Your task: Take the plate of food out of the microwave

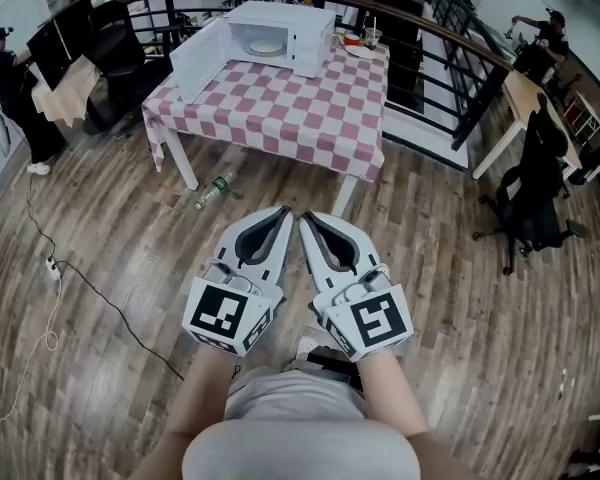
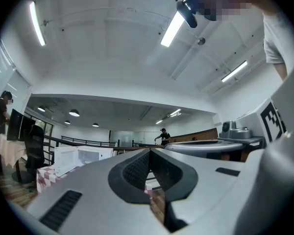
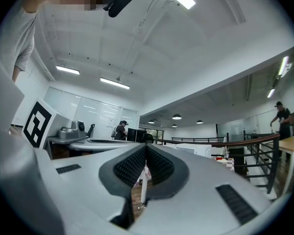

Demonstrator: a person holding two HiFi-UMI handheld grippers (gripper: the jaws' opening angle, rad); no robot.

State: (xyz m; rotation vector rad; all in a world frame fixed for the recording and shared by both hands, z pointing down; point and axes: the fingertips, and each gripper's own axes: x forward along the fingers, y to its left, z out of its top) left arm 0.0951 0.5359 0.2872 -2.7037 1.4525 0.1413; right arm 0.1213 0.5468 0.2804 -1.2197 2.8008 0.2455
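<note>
- Microwave [image 1: 280, 38]: door swung wide; stands on checked table [image 1: 280, 118] at 12 o'clock; plate of food [image 1: 266, 47] inside its cavity.
- Left tongs [image 1: 283, 215], right tongs [image 1: 307, 220]: each pressed together, nothing held; side by side at 6 o'clock, well apart from table.

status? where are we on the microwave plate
Left tongs and right tongs shut, empty. Plate inside microwave, door open, out of reach. Bottle lies short of the table.

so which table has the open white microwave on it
The table under the red-and-white checked cloth, straight ahead: the white microwave stands on it, door open. The wooden desk at right has neither.
</note>
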